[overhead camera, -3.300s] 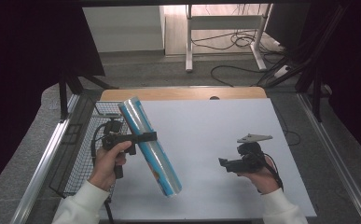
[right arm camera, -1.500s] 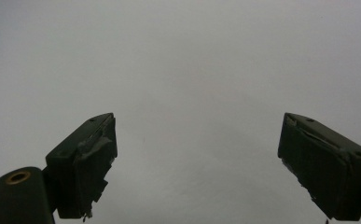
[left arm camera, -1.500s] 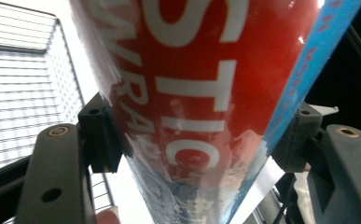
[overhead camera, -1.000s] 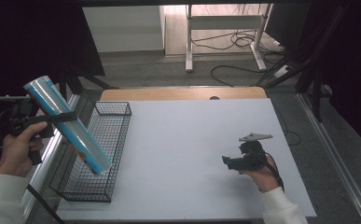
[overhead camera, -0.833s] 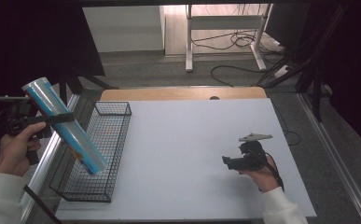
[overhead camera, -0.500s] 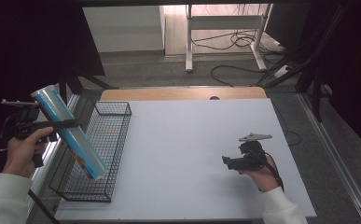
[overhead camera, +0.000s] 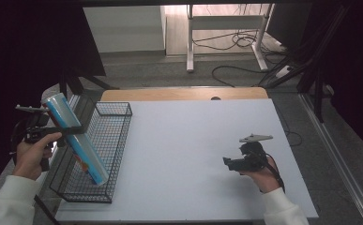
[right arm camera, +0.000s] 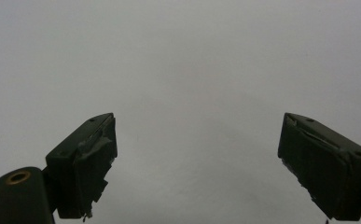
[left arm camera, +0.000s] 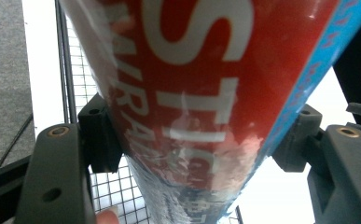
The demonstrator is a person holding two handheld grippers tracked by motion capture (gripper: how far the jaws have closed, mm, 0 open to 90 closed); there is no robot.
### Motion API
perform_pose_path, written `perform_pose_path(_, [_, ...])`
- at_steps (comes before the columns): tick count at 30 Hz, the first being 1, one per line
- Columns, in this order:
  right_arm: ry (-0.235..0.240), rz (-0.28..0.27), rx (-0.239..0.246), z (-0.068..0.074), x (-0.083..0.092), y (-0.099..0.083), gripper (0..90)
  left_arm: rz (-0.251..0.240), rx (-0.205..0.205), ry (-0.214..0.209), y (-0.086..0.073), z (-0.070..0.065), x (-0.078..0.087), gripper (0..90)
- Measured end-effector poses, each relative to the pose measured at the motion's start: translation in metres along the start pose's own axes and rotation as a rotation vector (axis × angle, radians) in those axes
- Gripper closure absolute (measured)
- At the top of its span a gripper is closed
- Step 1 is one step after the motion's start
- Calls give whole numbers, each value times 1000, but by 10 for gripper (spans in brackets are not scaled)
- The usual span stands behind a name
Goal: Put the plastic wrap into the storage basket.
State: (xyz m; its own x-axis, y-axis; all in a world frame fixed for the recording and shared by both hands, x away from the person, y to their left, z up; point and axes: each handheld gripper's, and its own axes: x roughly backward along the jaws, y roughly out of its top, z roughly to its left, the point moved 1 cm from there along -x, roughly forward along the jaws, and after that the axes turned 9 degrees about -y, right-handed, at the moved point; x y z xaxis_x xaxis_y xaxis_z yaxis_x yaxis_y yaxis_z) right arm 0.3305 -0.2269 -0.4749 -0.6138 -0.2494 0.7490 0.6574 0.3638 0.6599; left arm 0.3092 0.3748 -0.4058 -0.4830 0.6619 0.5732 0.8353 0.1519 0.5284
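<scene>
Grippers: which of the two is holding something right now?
The left gripper: it is shut on the blue and red tube, held tilted over the wire basket. The right gripper is open above the bare white table.

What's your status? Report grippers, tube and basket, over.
Left gripper shut on blue tube, tube tilted, low end inside wire basket. Right gripper open, over bare white table. Nothing in the way.
</scene>
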Motion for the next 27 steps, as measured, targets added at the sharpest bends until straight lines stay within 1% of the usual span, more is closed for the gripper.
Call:
perform_pose_path(3, [1, 1, 0, 1, -1, 0, 120, 16, -4, 9, -1, 1, -5, 321])
perform_pose_path(7, [2, 5, 0, 0, -1, 0, 120, 36, -2, 10, -3, 2, -13, 321])
perform_pose_path(10, [2, 9, -2, -1, -1, -1, 120, 32, 7, 6, -3, 2, -18, 321])
perform_pose_path(15, [-1, 11, -5, -1, -3, -1, 120, 26, 7, 17, -1, 1, -25, 321])
perform_pose_path(17, [-3, 11, -4, -1, -3, 0, 119, 16, 16, 27, 1, 1, -29, 320])
perform_pose_path(19, [-1, 9, -3, 0, -4, 0, 120, 4, 21, 50, 3, 1, -36, 320])
perform_pose_path(20, [3, 10, -1, 0, -4, 0, 119, 1, 22, 54, 5, 1, -40, 319])
perform_pose_path(24, [2, 4, 0, 0, -4, 0, 119, 2, 32, 79, 12, 2, -56, 320])
perform_pose_path(27, [3, 3, -4, -2, -4, 0, 120, 5, 48, 98, 17, 4, -68, 320])
